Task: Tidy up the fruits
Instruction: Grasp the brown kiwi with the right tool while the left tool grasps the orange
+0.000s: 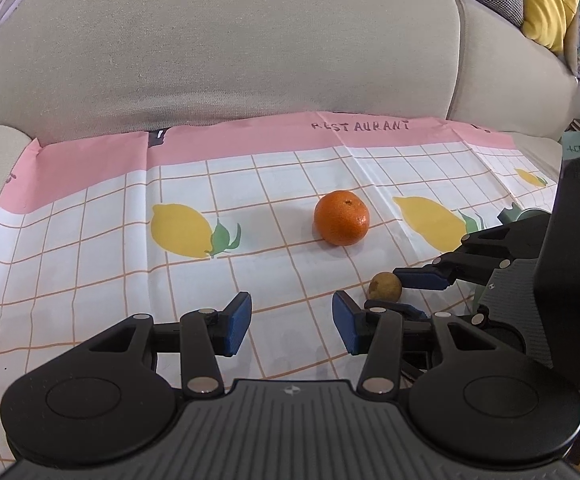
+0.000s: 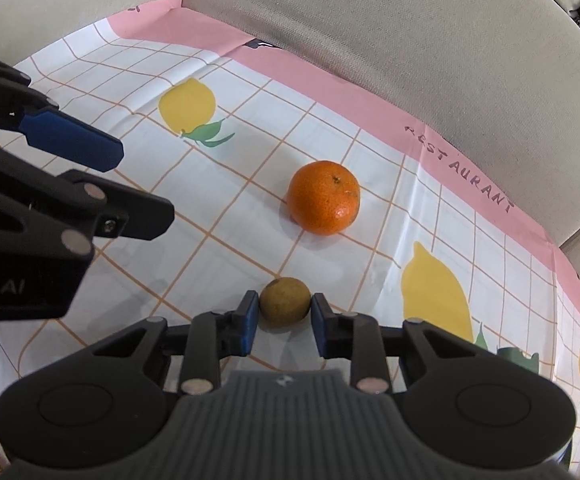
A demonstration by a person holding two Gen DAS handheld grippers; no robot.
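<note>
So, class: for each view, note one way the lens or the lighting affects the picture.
Left wrist view: the fisheye bows the sofa back into a dome. Right wrist view: the orange shows a small glare spot and casts a soft shadow on the cloth.

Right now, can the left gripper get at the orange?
Probably yes: left gripper is open and empty, the orange sits ahead on bare cloth; right gripper holds the small fruit off to the side.

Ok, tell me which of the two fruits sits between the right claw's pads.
The small round brownish-yellow fruit, clamped in the right claw. The larger orange mandarin lies free farther back on the checked lemon-print cloth.
</note>
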